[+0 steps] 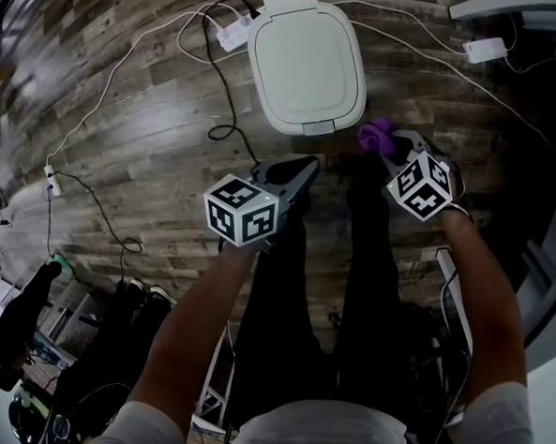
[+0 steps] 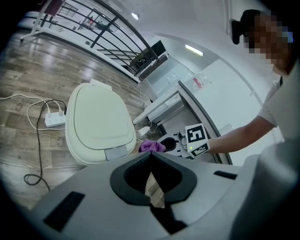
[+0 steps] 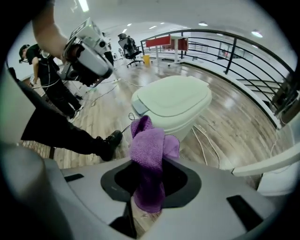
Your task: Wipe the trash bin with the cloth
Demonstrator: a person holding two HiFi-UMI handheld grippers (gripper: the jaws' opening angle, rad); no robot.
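- Bin (image 1: pixel 306 63): top centre of head view, lid down.
- Right hand-held gripper (image 1: pixel 393 150): clamped on purple cloth (image 1: pixel 377 134), near bin's lower right corner.
- Left hand-held gripper (image 1: pixel 298 171): clenched, empty, below bin.

Purple cloth (image 3: pixel 149 159), off-white trash bin (image 1: pixel 306 63), grey-brown wood-grain floor (image 1: pixel 142 133), white power strip (image 1: pixel 235 31), black-and-white square-patterned marker cubes (image 1: pixel 244 211) (image 1: pixel 419 186).

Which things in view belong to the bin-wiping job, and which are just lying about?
Job:
- trash bin, lid shut
- purple cloth, gripped in the right tool
- left tool, shut and empty

Lying about:
- power strip
- white adapter
- railing
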